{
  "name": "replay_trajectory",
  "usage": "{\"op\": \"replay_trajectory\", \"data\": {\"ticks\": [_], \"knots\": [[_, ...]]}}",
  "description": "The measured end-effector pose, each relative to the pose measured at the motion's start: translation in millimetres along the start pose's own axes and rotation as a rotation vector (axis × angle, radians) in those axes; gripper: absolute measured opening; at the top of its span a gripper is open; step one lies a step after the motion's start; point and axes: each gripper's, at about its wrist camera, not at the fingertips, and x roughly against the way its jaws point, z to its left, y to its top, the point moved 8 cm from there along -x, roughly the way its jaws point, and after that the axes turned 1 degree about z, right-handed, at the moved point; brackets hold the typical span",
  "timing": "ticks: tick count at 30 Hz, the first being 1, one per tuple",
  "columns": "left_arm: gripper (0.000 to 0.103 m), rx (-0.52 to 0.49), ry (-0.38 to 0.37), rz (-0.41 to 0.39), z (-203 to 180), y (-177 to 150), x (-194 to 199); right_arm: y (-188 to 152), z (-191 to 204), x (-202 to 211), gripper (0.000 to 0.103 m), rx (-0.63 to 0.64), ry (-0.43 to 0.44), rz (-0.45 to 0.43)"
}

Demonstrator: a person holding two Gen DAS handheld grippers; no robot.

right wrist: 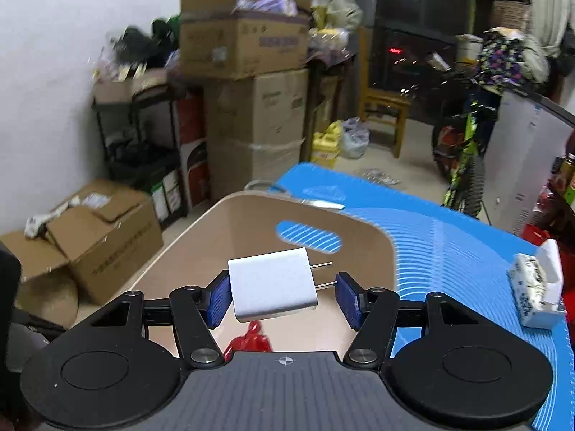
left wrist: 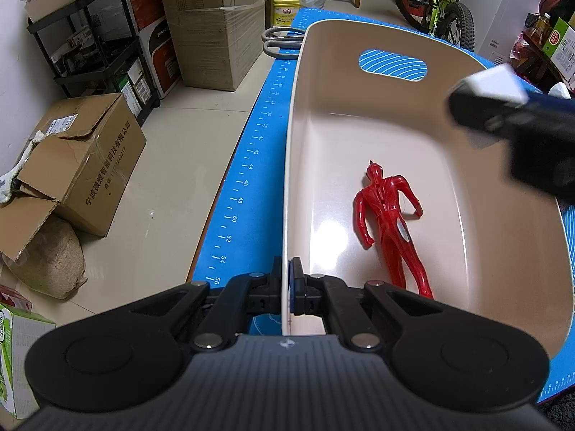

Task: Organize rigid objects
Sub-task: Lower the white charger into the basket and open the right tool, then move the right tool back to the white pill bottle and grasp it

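Item: charger [right wrist: 273,283], loose between your right gripper's [right wrist: 284,296] parted pads, directly above bin [left wrist: 467,194]; left gripper [left wrist: 289,287] clamps near rim.

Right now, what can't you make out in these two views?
- Right gripper, left wrist view: motion-blurred; grip on charger unclear.
- Red figure, right wrist view: mostly hidden behind gripper body.
- Scissors, left wrist view: blades hidden behind bin wall.
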Motion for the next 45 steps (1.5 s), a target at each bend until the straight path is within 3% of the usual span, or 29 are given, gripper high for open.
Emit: {"op": "replay_trajectory", "data": {"ticks": [10, 16, 26, 35, 45], "knots": [[0.004, -0.002, 0.001, 0.0, -1, -1, 0, -29, 31, -41, 0.064, 0.066, 0.024, 0.152], [0.004, -0.005, 0.004, 0.002, -2, -2, -1, -46, 32, -62, 0.064, 0.058, 0.032, 0.27], [0.005, -0.007, 0.005, 0.002, -2, -2, -1, -57, 35, -74, 0.065, 0.076, 0.034, 0.383], [0.005, -0.005, 0.003, 0.003, -2, -1, -1, -45, 18, -59, 0.072, 0.018, 0.036, 0.293], [0.005, -0.006, 0.004, 0.003, -3, -1, -1, -16, -24, -3, 0.076, -0.026, -0.002, 0.126]]}}
